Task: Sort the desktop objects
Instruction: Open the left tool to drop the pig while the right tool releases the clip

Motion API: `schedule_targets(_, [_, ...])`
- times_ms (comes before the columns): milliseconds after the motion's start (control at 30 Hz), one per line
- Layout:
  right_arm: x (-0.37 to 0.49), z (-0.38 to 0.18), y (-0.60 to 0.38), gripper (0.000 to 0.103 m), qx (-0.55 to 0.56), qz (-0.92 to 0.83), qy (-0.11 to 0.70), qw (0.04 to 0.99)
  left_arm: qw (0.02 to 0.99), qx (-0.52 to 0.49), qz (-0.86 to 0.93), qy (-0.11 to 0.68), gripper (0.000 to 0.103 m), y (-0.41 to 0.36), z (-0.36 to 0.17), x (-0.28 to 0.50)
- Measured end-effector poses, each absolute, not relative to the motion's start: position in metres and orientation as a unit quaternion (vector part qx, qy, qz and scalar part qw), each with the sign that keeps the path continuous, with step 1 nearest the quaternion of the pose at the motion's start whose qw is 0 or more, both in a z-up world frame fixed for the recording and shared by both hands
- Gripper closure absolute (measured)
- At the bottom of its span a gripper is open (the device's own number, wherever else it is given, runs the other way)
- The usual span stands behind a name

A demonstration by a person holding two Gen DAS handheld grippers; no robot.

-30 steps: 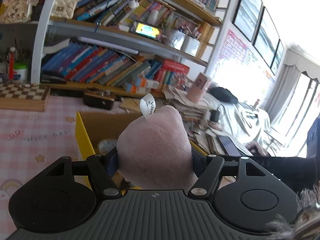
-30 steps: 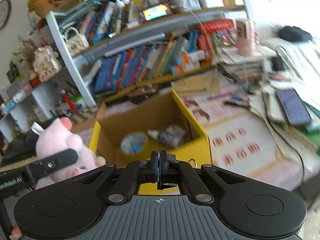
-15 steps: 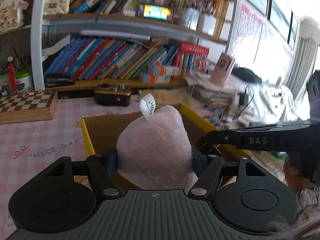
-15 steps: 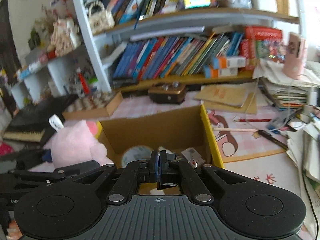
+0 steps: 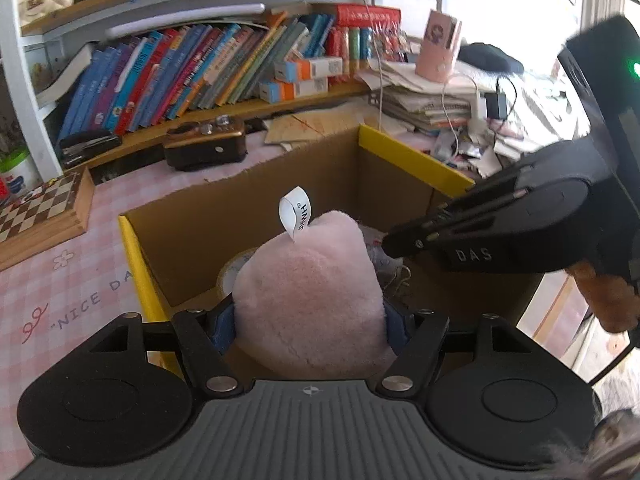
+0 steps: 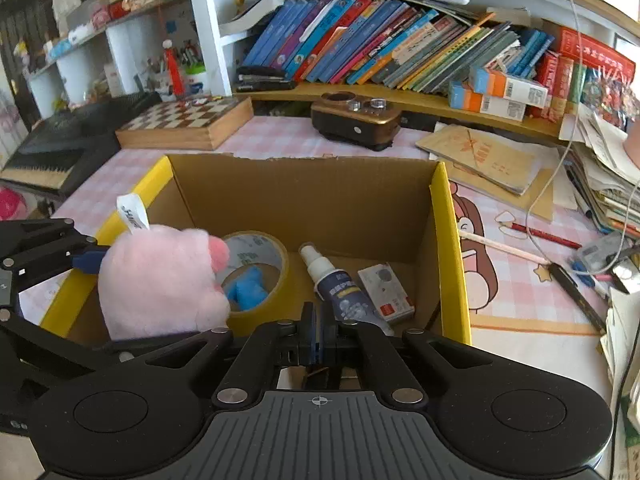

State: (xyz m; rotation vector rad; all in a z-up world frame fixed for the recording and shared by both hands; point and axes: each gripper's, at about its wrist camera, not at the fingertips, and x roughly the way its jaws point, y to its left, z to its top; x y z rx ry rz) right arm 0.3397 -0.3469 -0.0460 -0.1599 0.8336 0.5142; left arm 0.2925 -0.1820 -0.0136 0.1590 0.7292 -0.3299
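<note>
Right wrist view gives you the clearest look at the desk (image 6: 280,136), covered in a pink checked cloth, with the cardboard box (image 6: 448,248) standing open near its front edge. Your own gripper bodies cut off the box's near wall in both views. Behind the box, toward the back edge, sit a wooden chessboard (image 6: 188,120) and a brown and gold device (image 6: 356,122); what that device is you cannot make out.

Your left gripper (image 5: 308,320) is clamped on the pink plush pig (image 5: 308,300), its blue pads pressed into both sides of the toy. The pig hangs over the box's left side, inside the yellow rim, with a white tag (image 6: 132,212) sticking up from it. In the left wrist view the pig hides most of the box floor.

Your right gripper (image 6: 318,336) has its two pads pressed flat together with nothing between them, hovering over the box's near edge.

On the box floor lie a roll of tape (image 6: 260,276) with something blue (image 6: 246,290) in its core, half hidden by the pig's snout, then a small spray bottle (image 6: 332,284) on its side, its lower end hidden behind your right gripper, and a small flat packet (image 6: 386,290) just beside it. The packet's print is too small to read.
</note>
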Motion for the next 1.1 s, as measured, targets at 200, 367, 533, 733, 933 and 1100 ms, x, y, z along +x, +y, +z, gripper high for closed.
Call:
schedule_targets(200, [0.344,-0.049,-0.345,0.101,-0.079,0.251,0.409,0.874,0.916,0.076,-0.159,0.361,0.028,-0.185,-0.016,0.293])
schedule_targets(367, [0.343,-0.049,-0.346,0.094,-0.078,0.245,0.408,0.876,0.924,0.066,-0.148,0.346,0.011,-0.182,-0.010,0.290])
schedule_targets(533, [0.337,-0.040,-0.353,0.079,-0.067,0.244,0.397,0.882,0.939,0.052,-0.129,0.316,0.002,-0.175,0.002,0.279])
schedule_targets(733, [0.318,-0.018,-0.362,0.043,-0.043,0.233,0.367,0.899,0.956,0.021,-0.107,0.273,0.000,-0.162,0.025,0.260])
schedule_targets(933, [0.289,0.005,-0.369,0.034,-0.017,0.206,0.322,0.924,0.970,-0.027,-0.077,0.231,0.000,-0.141,0.047,0.231])
schedule_targets(1100, [0.256,0.017,-0.370,0.028,0.007,0.172,0.292,0.941,0.975,-0.056,-0.053,0.208,0.000,-0.119,0.055,0.200])
